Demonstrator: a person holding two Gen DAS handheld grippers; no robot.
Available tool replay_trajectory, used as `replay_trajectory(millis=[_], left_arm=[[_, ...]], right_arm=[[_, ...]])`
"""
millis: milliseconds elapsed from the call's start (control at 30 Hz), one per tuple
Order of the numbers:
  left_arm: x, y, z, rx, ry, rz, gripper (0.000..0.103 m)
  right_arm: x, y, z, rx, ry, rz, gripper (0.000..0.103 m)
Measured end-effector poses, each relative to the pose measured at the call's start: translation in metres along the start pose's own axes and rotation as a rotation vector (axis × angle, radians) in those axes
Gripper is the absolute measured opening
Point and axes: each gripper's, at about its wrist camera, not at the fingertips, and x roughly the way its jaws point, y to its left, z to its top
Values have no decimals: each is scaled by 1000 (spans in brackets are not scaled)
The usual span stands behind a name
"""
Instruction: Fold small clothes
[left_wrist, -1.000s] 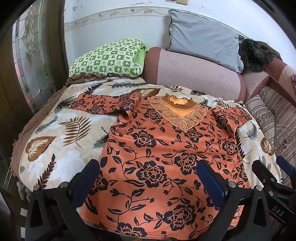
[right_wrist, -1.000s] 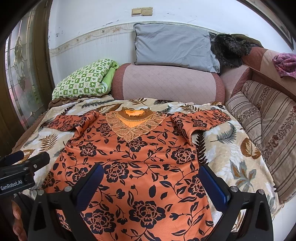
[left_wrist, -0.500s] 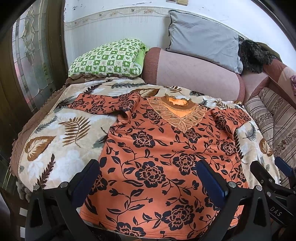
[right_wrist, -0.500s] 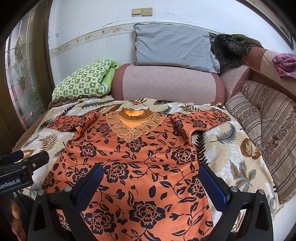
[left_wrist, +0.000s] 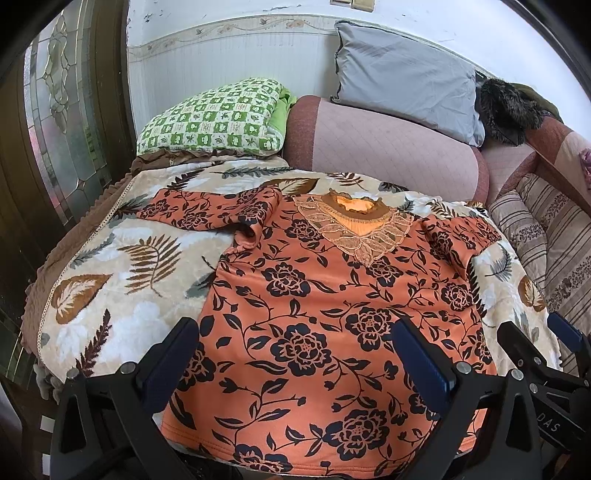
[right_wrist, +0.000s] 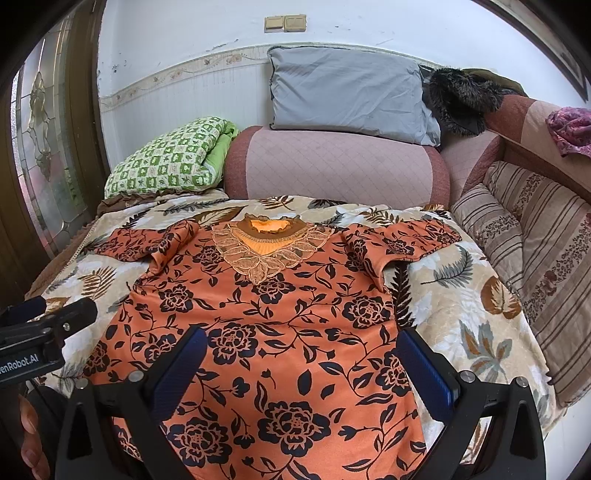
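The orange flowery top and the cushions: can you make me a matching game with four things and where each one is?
Things:
1. orange floral top
2. grey pillow
3. green checked quilt
4. striped cushion

Places:
A. folded, on the left by the wall
B. spread flat on the leaf-print blanket
C. along the right side
D. up on the pink sofa back

Pairs: 1-B, 2-D, 3-A, 4-C

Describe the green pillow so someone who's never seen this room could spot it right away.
Find the pink sofa back behind the leaf-print blanket. The green pillow leans at its left end, by the glass door. Unlike the plain grey pillow, it has green-and-white checks.
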Motion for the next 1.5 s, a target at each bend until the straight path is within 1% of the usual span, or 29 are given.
replay_trajectory(millis=[233,300,400,467,500,567,667,700,800,900,933,1000,1067,1133,1167,1200,1233,1267,1300,1367,1433,1467,1500], left_arm=[[1,0,2,-5,0,-2,103],[3,4,4,-24,-10,-14,103],[7,16,2,-78,-34,-41,103],[14,23,2,-94,-23,-30,103],[20,25,2,-83,-14,-20,103],[27,30,2,-86,-5,-9,103],[46,36,0,-102,42,-53,103],[54,37,0,-98,59,-48,103],[71,38,-2,-98,73,-27,103],[93,39,1,-106,93,-33,103],[100,40,2,-107,99,-31,103],[115,38,5,-106,120,-30,103],[129,36,10,-96,133,-30,103],[140,35,14,-88,130,-18,103],[144,35,16,-85,127,-14,103],[147,35,18,-82,125,-8,103],[151,35,19,-77,122,-2,103],[154,36,20,-75,119,3,103],[157,36,21,-73,117,9,103],[163,40,21,-78,121,17,103],[170,44,20,-87,130,22,103],[173,48,18,-95,139,25,103],[174,50,17,-101,143,23,103]], right_arm=[[1,0,0,0,-3,0,103],[4,-3,1,6,1,2,103],[13,-20,5,55,13,24,103],[23,-46,10,132,20,56,103],[27,-58,12,168,17,74,103],[40,-95,20,262,2,114,103],[74,-151,33,391,13,134,103],[86,-169,37,437,25,140,103],[135,-233,47,614,41,198,103],[192,-292,58,777,56,224,103],[211,-308,63,813,62,229,103],[247,-337,72,874,69,203,103],[278,-359,84,903,57,210,102],[312,-380,94,934,61,192,102],[328,-390,97,952,68,186,98],[341,-396,99,966,83,186,91],[354,-402,100,974,101,179,88],[367,-407,102,973,122,165,80],[375,-409,104,966,141,149,68],[394,-412,106,948,192,114,57],[399,-413,108,940,190,105,56],[401,-413,111,916,199,88,42],[402,-411,114,892,214,73,13]])
